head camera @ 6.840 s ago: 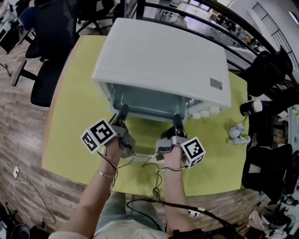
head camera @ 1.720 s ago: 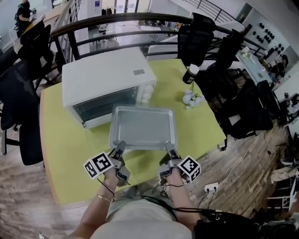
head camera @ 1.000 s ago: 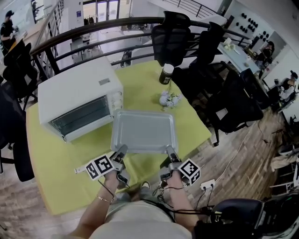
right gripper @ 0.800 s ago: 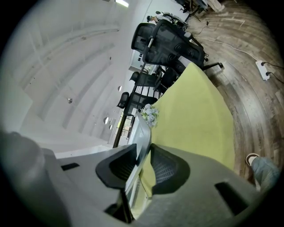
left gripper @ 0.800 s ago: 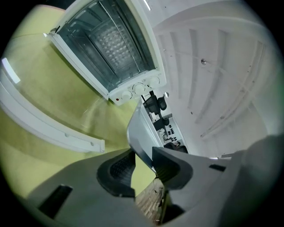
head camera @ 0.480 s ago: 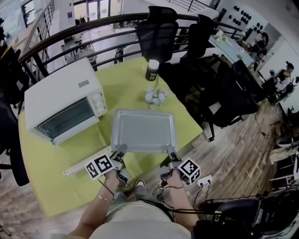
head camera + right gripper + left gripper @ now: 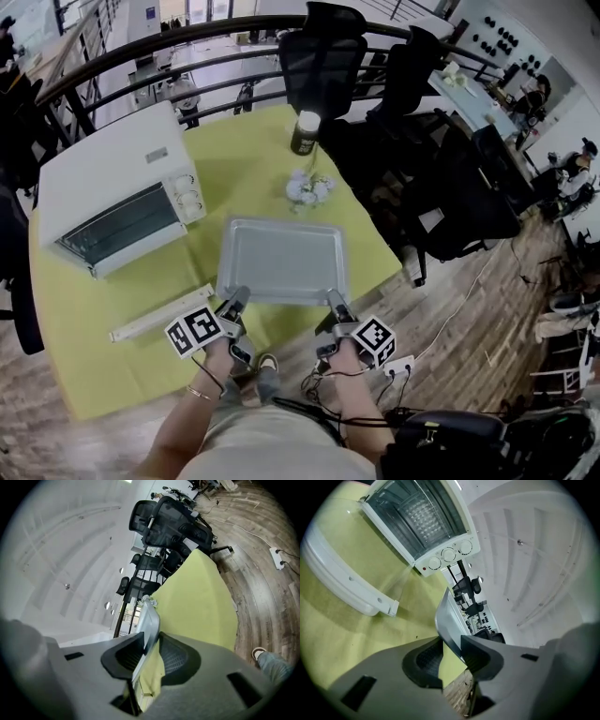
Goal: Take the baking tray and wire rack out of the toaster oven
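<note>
The empty grey baking tray [image 7: 281, 258] hangs level just over the yellow-green table [image 7: 244, 159], to the right of the white toaster oven [image 7: 112, 202]. My left gripper [image 7: 232, 302] is shut on the tray's near rim at its left corner. At the right corner my right gripper [image 7: 333, 302] is shut on the same rim. In the left gripper view the tray's edge [image 7: 446, 616] runs between the jaws of my left gripper [image 7: 452, 653], and a mesh wire rack [image 7: 419, 515] shows inside the oven [image 7: 440, 555]. In the right gripper view the rim [image 7: 149, 618] is pinched in my right gripper [image 7: 150, 657].
The oven's door [image 7: 159, 314] lies folded down on the table, left of my left gripper. A dark bottle with a white cap [image 7: 304, 131] and a small bunch of flowers [image 7: 307, 187] stand behind the tray. Black chairs [image 7: 412, 103] crowd the table's right side.
The tray came out of the oven and travelled to the right with both grippers on it. The oven now lies further left in the head view, and the tray sits closer to the table.
</note>
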Motion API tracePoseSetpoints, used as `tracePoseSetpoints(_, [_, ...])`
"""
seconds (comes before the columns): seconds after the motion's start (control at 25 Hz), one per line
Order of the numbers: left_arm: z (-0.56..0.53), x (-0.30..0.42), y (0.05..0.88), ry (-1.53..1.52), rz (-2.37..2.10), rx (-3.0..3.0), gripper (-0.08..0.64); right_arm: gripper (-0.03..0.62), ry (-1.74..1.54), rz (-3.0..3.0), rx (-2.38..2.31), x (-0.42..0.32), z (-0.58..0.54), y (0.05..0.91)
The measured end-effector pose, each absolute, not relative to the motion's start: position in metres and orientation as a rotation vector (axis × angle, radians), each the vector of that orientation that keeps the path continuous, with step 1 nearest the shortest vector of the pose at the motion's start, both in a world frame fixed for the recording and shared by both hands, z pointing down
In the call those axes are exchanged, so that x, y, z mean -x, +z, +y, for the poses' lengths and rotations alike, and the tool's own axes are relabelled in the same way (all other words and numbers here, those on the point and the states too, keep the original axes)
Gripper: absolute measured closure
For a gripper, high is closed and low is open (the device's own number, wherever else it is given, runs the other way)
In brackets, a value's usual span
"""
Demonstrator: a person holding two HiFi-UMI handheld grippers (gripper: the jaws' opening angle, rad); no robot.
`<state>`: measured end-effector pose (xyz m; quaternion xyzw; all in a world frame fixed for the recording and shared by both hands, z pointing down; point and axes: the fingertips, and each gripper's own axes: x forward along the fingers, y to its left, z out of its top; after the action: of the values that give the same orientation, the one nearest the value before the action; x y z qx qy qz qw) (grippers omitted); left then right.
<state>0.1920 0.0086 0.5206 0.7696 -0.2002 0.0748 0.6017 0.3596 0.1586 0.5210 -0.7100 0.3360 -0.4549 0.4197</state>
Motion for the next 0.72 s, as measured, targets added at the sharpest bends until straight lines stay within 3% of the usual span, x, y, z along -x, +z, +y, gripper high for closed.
tracePoseSetpoints(0.72, [0.002, -0.228, 0.564, 0.162, -0.587, -1.69, 0.446, 0.497, -1.257, 0.877, 1.772, -0.412, 0.133, 0.564])
